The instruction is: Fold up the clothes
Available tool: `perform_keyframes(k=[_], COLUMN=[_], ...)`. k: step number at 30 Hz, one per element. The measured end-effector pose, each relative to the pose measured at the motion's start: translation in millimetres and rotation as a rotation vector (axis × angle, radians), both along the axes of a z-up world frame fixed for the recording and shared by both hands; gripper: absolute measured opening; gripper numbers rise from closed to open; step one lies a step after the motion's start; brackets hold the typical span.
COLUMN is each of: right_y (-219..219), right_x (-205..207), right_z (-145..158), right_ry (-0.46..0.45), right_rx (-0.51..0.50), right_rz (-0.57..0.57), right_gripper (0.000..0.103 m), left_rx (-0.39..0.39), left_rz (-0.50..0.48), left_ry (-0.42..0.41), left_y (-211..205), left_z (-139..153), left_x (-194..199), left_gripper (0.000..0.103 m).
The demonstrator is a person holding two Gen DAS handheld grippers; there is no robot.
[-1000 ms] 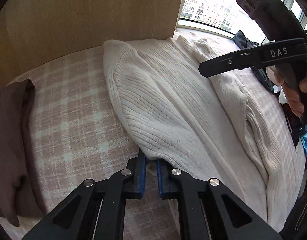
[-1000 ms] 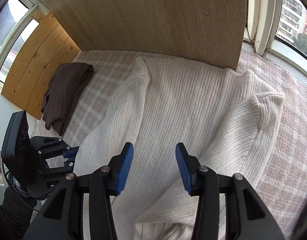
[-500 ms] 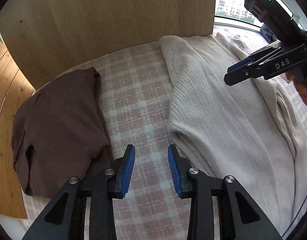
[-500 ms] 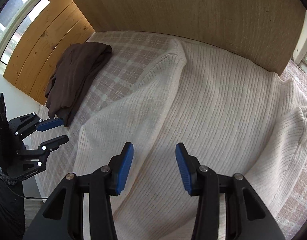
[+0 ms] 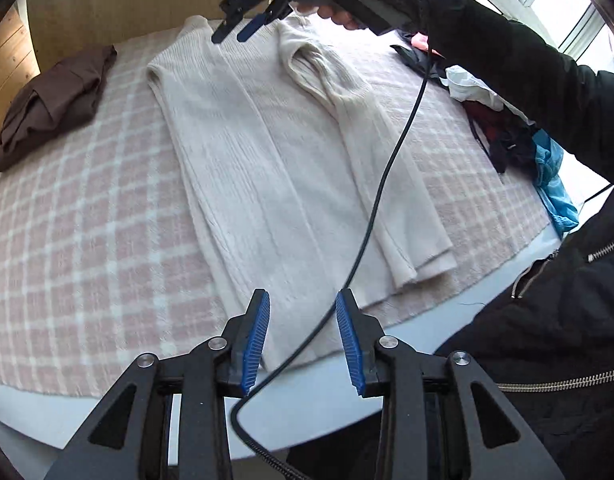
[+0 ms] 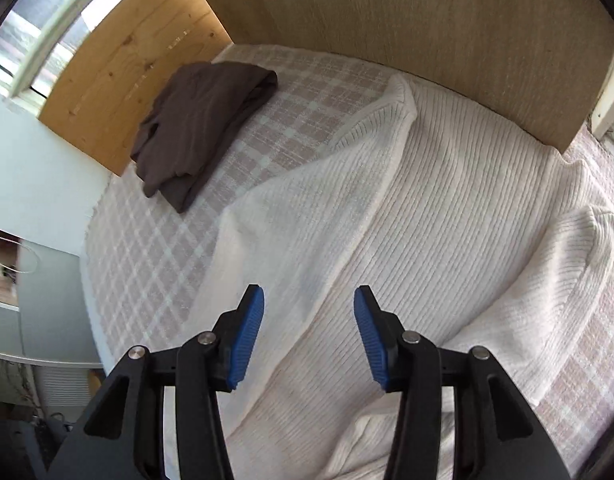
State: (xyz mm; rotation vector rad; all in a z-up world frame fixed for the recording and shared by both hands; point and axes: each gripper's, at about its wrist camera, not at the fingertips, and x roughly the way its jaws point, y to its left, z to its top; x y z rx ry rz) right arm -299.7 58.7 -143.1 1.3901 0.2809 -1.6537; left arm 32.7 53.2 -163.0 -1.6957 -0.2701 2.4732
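Sweater (image 5: 267, 160) lies lengthwise, sides folded in; left gripper (image 5: 303, 340), just opened and empty, hangs over its near hem, right gripper (image 6: 309, 336), released, over its far end.

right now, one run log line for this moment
left gripper open, empty | right gripper open above cream sweater | sides folded in

A: Status of the cream ribbed knit sweater (image 5: 267, 168)?
B: Flat on the pink-and-white checked blanket (image 5: 87, 220), lengthwise, both sides folded inward, one sleeve lying along the body. Collar end near the wooden panel (image 6: 427, 12).
A: Other clothes?
B: Folded dark brown garment (image 6: 203, 128) on the same blanket, well apart from the sweater.
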Motion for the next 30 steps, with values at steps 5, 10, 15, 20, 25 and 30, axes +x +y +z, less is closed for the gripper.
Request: perform_keyframes(k=[5,10,15,20,25,30], right_y=[15,-9,-20,-29,-37,-35], right_x=[2,2,-10,-9,-6,-18], right_z=[7,-38,-62,-70,-69,-47], right_ry=[-0.003,-0.053,-0.09,-0.084,-0.056,-0.031], right_rx=[-0.015,0.013,-0.001,-0.019,-0.008,-0.05], right_rz=[-0.004,0.006,-0.02,0.009,0.036,-0.001], right_gripper=[0.047,0.047,0.047,0.045,0.007,0.006], left_rx=[-0.063,-0.138,-0.181,-0.12,-0.017,-0.009], left_rz=[0.185,0.199,0.2,0.24,0.272,0.244], left_ry=[0.015,0.003,0.013,0.007,0.013,0.054], left_y=[9,33,37,19,3,14], left_z=[-16,-60,-68,-68,-62,-41], left_x=[3,-37,-48,-47,-44,-47], left_gripper=[0.043,0.043,0.039,0.012,0.007,0.007])
